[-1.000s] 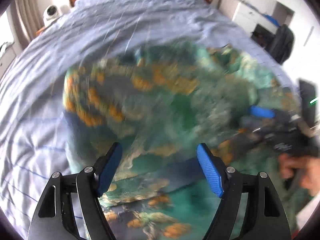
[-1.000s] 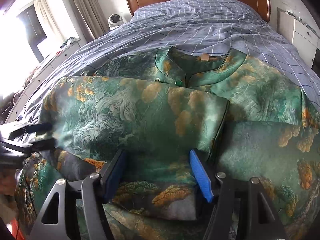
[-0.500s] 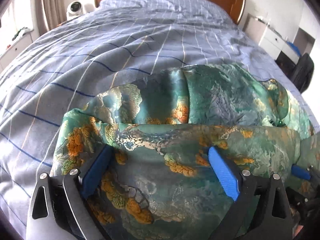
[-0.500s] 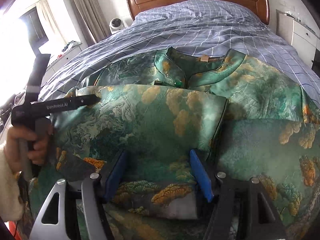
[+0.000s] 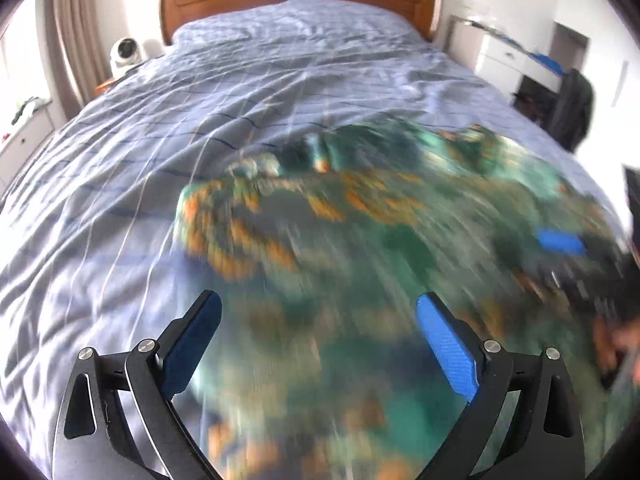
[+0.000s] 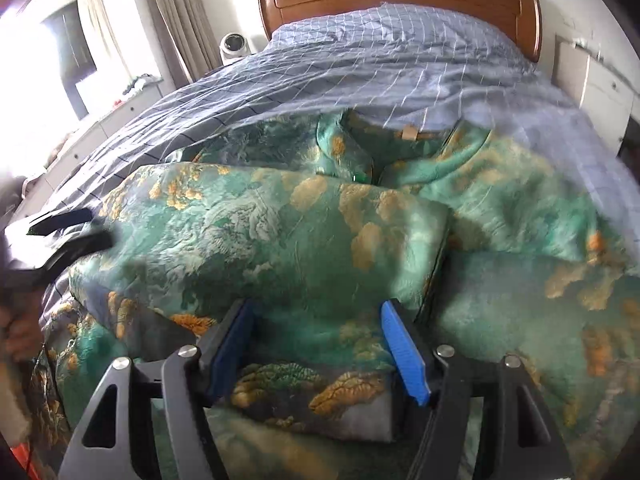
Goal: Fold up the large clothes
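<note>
The right claw [image 6: 316,344], jaws opening, straddled the folded jacket [image 6: 304,240] ahead, likely releasing the fold. The left claw [image 5: 320,340] hovered above, spread, holding nothing.

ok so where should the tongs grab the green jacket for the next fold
Probably the near hem of the green jacket, approached from the foot of the bed: that edge lies thick and doubled between the right tongs, whose jaws are opening. The collar sits far up the blue bedspread.
</note>
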